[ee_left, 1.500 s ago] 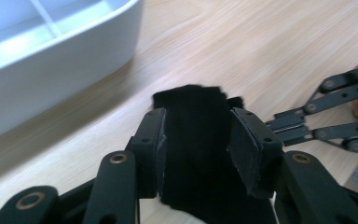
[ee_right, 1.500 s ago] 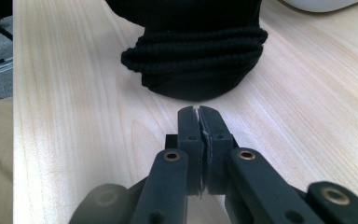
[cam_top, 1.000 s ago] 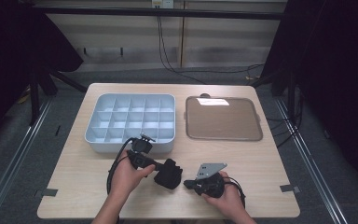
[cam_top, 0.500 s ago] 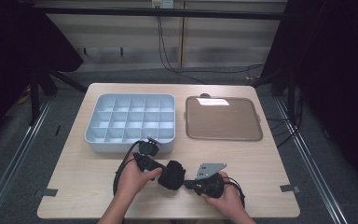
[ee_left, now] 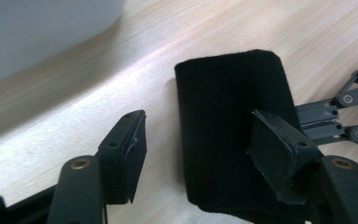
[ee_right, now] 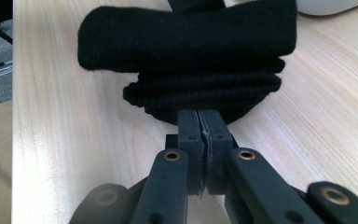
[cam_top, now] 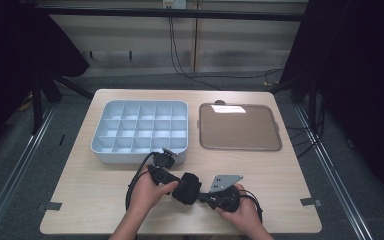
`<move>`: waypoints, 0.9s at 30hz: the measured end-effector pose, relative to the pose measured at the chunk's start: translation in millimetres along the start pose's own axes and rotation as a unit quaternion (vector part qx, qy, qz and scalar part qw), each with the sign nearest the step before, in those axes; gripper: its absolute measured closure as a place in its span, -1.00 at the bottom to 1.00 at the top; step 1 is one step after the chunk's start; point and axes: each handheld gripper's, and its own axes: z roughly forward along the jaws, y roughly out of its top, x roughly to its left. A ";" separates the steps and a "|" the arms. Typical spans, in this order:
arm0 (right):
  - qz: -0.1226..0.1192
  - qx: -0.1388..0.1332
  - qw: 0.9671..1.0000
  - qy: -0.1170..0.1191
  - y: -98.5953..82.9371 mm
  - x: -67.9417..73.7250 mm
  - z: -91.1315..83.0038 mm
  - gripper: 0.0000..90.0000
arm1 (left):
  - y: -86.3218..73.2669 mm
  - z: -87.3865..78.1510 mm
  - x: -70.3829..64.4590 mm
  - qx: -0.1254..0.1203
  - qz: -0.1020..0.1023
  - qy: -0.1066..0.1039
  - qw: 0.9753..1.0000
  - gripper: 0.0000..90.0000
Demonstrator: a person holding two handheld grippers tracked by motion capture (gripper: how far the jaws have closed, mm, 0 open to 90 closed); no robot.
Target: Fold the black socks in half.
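Note:
A folded black cloth lies on the wooden table near its front edge, between my two grippers. My left gripper comes at it from the left and is open. In the left gripper view one jaw rests on top of the cloth and the other stands on bare wood beside it. My right gripper is shut, its tips pinching the cloth's near lower fold, as the right gripper view shows.
A grey tray with several compartments stands behind the grippers at the left. A flat brown tray lies to its right. Cables trail from both grippers near the front edge.
My left gripper has moved right and onto the cloth, and the cloth has shifted slightly right. The right gripper has stayed put.

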 end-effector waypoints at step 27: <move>0.001 0.000 1.000 0.001 -0.1 0.2 0.1 0.96 | 1.8 11.9 -12.7 0.001 0.004 -0.042 0.999 -0.26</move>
